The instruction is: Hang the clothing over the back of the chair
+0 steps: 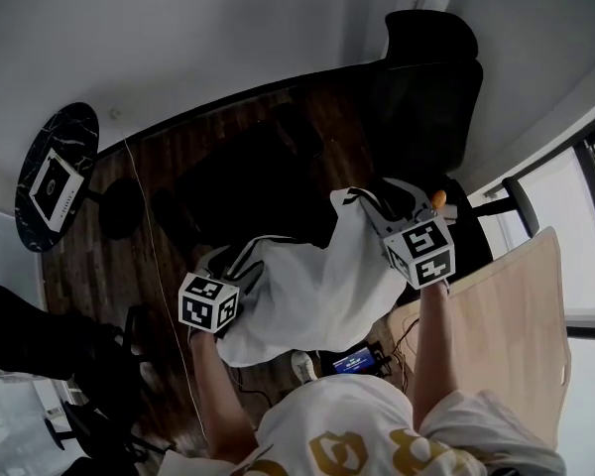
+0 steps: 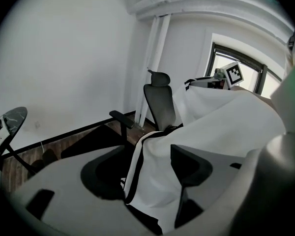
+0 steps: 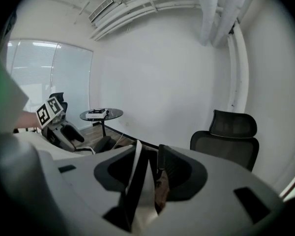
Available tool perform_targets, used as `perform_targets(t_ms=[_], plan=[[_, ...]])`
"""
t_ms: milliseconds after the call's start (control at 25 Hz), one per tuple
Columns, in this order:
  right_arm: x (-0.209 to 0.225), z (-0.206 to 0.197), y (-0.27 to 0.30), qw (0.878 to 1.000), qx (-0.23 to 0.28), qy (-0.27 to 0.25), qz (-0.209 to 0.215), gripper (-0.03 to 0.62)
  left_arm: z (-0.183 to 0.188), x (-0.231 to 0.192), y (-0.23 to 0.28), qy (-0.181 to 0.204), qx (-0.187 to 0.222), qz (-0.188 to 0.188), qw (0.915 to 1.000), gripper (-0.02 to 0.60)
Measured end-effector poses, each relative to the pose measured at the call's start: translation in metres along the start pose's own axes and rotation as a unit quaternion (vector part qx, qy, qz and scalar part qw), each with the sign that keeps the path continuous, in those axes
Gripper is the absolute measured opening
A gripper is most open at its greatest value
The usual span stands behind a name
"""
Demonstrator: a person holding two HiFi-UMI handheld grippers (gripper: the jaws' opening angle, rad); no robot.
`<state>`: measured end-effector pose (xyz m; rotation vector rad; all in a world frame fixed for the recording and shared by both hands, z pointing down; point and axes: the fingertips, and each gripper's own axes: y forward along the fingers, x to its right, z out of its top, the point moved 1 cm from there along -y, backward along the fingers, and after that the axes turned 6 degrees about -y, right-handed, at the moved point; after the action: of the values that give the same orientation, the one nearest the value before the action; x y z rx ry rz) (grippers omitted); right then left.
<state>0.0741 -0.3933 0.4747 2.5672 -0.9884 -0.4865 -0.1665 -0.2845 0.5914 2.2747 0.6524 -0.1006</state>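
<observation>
A white garment (image 1: 307, 286) with black trim hangs spread between my two grippers, just in front of me. What bears it from beneath is hidden. My left gripper (image 1: 233, 266) is at its left edge; in the left gripper view its jaws (image 2: 147, 176) stand wide apart, and the garment (image 2: 211, 127) drapes loosely between them. My right gripper (image 1: 372, 206) is at the garment's upper right corner. Its jaws (image 3: 147, 168) are also apart, with the trimmed edge (image 3: 135, 171) standing free in the gap. A black office chair (image 1: 426, 77) with a headrest stands beyond, by the wall.
A round dark table (image 1: 58, 177) with a white box on it stands at the left. A light wooden desk (image 1: 516, 315) is at my right, by the window. Another black chair (image 1: 40, 335) is at the lower left. A cable runs over the wooden floor (image 1: 149, 236).
</observation>
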Motion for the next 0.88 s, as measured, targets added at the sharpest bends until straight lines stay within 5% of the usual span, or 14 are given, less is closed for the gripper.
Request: perform_targets(t_ms=[280, 400, 600, 880], plan=[[0.003, -0.010, -0.026, 0.999, 0.005, 0.041, 0.013, 0.197, 0.005, 0.005, -0.017, -0.009, 0.027, -0.007, 0.9996, 0.328], [-0.010, -0.013, -0.036, 0.998, -0.001, 0.046, 0.049, 0.213, 0.001, 0.008, -0.026, 0.000, 0.025, -0.005, 0.9997, 0.330], [-0.014, -0.029, -0.047, 0.996, -0.066, -0.031, 0.053, 0.219, -0.001, 0.012, -0.037, -0.001, 0.034, -0.001, 0.9994, 0.330], [-0.014, 0.000, -0.063, 0.998, 0.015, 0.038, 0.040, 0.192, 0.018, 0.033, -0.048, 0.024, 0.089, -0.028, 0.9954, 0.341]])
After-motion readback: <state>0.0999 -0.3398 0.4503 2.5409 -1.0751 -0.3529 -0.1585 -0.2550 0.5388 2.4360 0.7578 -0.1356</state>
